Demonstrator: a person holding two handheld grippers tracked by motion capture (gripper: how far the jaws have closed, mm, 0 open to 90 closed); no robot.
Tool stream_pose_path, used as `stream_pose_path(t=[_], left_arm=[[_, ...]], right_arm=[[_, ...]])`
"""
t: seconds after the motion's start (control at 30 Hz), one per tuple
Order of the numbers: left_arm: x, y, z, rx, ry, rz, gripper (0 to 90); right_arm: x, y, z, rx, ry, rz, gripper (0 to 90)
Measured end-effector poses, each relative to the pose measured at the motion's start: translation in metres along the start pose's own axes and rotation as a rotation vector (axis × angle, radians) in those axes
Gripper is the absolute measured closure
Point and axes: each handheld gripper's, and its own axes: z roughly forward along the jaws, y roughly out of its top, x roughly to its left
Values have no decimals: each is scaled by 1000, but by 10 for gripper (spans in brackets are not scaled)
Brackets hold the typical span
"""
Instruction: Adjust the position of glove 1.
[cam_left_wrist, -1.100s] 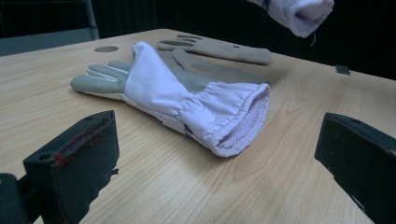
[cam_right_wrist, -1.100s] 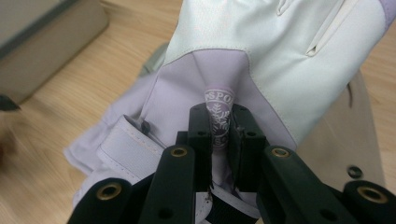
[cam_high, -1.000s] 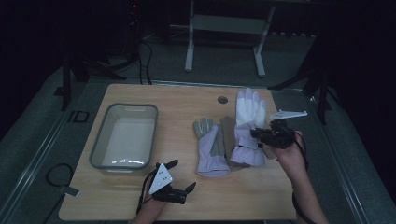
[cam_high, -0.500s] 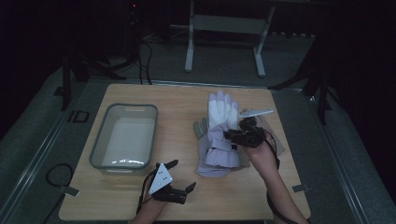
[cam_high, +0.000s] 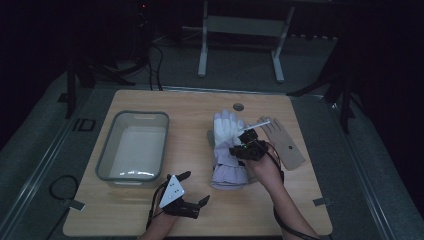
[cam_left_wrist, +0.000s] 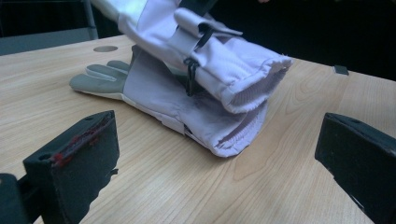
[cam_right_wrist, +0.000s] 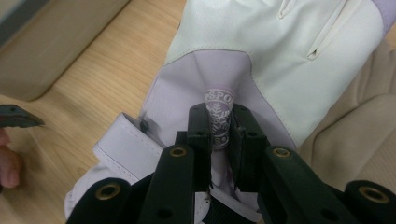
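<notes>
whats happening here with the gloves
A person works at a wooden table with a gripper in each hand. The right gripper is shut on a pinch of fabric at the logo patch of a white and lilac glove, held lying over a second glove on the table. The left gripper rests open near the front edge. A grey plastic tub stands at the left.
</notes>
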Motion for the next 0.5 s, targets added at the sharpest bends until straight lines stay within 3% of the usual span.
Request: stream_pose_path(t=[0.2, 0.37, 0.5], left_arm=[[0, 0, 0, -1, -1, 3, 0], [0, 0, 0, -2, -3, -3, 0], [0, 0, 0, -1, -2, 0, 0]], right_arm=[[-4, -3, 23, 57, -23, 7, 793], [-6, -8, 39, 70, -36, 25, 787], [-6, -10, 45, 72, -43, 10, 776]])
